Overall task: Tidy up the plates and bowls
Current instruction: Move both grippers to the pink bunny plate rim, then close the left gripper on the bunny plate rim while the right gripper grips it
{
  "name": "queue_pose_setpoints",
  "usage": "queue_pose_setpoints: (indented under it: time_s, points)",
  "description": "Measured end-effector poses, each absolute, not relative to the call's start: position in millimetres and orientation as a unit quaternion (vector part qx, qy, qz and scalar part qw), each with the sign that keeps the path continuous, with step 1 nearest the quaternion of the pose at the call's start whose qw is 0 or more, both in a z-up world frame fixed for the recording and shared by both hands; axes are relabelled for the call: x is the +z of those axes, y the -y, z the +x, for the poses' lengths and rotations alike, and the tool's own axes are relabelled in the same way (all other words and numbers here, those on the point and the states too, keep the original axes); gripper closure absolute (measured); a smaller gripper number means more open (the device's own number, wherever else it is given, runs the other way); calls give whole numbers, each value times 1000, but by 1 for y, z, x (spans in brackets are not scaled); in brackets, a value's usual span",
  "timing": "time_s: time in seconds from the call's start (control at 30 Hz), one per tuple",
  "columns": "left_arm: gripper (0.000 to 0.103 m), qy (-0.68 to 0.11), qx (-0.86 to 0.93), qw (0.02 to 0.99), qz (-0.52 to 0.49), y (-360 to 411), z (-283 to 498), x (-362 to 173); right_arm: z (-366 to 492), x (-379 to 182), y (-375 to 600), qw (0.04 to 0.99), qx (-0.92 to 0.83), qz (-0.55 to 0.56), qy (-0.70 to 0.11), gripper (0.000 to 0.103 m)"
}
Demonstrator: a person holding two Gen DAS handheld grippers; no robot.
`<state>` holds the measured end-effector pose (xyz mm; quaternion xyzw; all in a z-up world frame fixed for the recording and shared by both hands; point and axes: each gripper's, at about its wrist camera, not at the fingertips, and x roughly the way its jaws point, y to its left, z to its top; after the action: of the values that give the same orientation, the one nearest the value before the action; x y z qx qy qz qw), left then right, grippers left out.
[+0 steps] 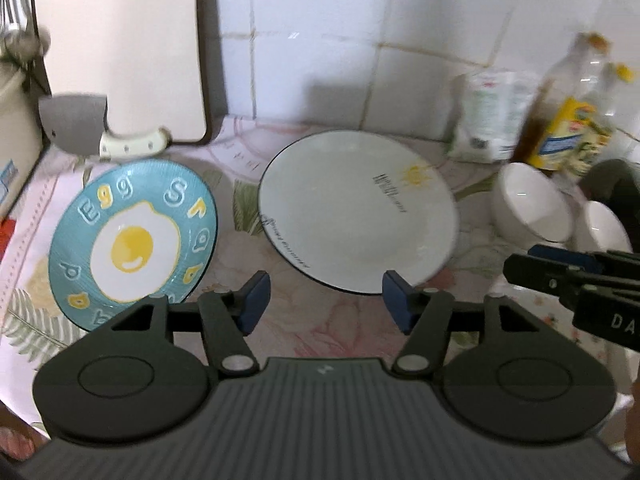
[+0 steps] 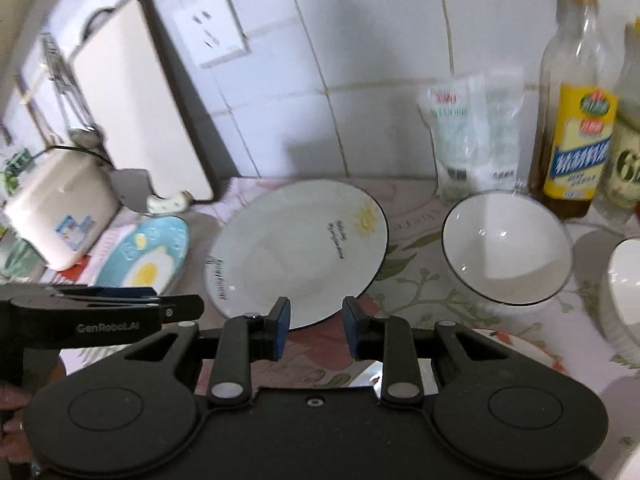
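Two grippers empty above counter: left gripper (image 1: 324, 300) jaws wide apart, right gripper (image 2: 316, 328) jaws narrower, nothing between either pair. We judge main risks: white plate (image 1: 356, 212) glossy, thin-rimmed, lying flat on cloth, so pads may slip or scrape when we try its edge; white bowl (image 2: 506, 246) sits tilted near oil bottle (image 2: 572, 120), so careless reach could knock bottle over. Blue egg plate (image 1: 134, 244) rests left of white plate, apart. Second bowl (image 2: 624, 292) at right edge.

light: soft, even, my views bright | shadows: grey on wall tiles (image 2: 320, 128) | blur: bottle (image 1: 568, 112), left edges smeared | distortion: fisheye bends my frame corners
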<state>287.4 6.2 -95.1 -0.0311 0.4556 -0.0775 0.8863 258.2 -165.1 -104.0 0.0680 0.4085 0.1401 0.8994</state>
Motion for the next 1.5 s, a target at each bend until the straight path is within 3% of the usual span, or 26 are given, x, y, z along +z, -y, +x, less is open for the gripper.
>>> queue_pose_setpoints:
  time_s: [0.3,0.57,1.1,1.5]
  points:
    - [37,-421,-137,896,16,16,232,-27,187,-41,184,919,166,52,-354,55]
    - [30,-414,-174,892,39,48,191,-6,125,-16,212,934,155,45,-319,46]
    - [21,-454,-208,860,107,104,151,-44,50,-28,255,938,139,40,-316,36]
    - [21,-436,-201,874,74,116,154,-84,36,-92,267,948,106,34,-298,35]
